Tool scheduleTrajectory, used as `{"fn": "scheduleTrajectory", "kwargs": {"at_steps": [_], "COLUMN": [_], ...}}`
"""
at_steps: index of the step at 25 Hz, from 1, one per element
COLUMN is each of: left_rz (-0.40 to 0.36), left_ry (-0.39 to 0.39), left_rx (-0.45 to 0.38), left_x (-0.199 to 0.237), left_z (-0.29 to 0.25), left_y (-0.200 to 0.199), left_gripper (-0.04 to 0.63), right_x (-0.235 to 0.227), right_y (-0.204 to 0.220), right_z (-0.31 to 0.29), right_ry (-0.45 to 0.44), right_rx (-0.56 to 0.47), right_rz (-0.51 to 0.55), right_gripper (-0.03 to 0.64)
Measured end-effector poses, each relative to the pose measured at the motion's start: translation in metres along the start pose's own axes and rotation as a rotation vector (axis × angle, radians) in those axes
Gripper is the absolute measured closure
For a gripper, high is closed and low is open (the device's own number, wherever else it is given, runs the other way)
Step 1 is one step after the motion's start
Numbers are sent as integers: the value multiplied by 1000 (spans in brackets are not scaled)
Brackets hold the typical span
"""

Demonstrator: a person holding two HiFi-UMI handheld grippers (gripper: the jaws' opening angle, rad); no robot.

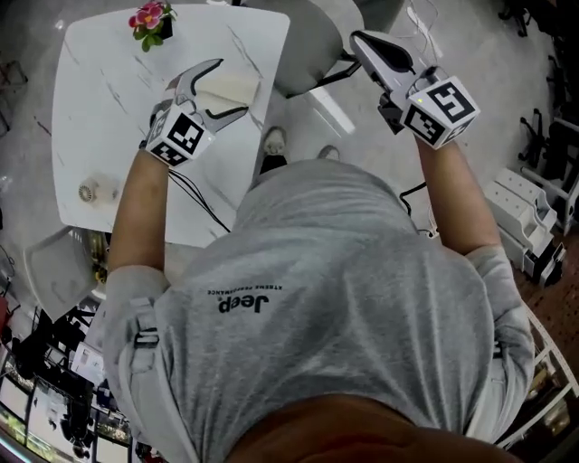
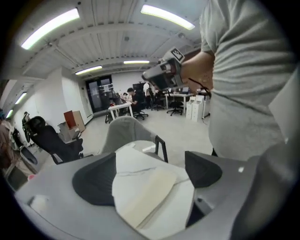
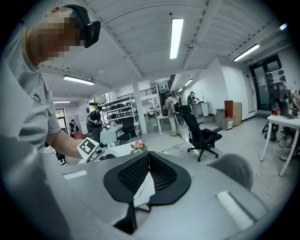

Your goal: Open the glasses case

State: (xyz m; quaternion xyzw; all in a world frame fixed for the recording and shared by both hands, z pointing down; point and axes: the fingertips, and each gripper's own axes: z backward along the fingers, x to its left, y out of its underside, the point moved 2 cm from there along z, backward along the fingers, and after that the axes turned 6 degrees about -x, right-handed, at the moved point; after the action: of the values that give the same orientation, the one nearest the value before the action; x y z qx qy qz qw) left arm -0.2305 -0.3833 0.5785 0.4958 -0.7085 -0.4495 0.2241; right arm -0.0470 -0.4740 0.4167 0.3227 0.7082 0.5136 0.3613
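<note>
Seen from above my grey T-shirt (image 1: 344, 298), I hold both grippers out over a white marble-patterned bench (image 1: 99, 90). My left gripper (image 1: 232, 86) is low over the bench top with its jaws spread wide. The cream glasses case (image 1: 226, 93) lies closed and flat on the bench, in the gap between them and unclamped. From that gripper's own camera, the case (image 2: 147, 197) runs lengthwise down the opening. My right gripper (image 1: 362, 38) is raised off to the side, past the bench edge, its jaws pressed together at the tips with nothing between them. A small white round object (image 1: 88, 191) sits near the bench's left edge. At the far corner stands a pot of pink flowers (image 1: 150, 18), and a grey chair (image 1: 312, 36) is drawn up at the far side.
</note>
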Motion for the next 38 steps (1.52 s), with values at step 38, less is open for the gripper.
{"fn": "scheduleTrajectory", "kwargs": {"at_steps": [38], "left_rz": [-161], "left_ry": [348], "left_rx": [249], "left_x": [-1], "left_z": [-41], "left_y": [95], "left_gripper": [284], "right_x": [14], "right_y": [43], "right_z": [-42], "right_ry": [5], "right_rx": [81], "right_rz": [-42], "right_gripper": [612]}}
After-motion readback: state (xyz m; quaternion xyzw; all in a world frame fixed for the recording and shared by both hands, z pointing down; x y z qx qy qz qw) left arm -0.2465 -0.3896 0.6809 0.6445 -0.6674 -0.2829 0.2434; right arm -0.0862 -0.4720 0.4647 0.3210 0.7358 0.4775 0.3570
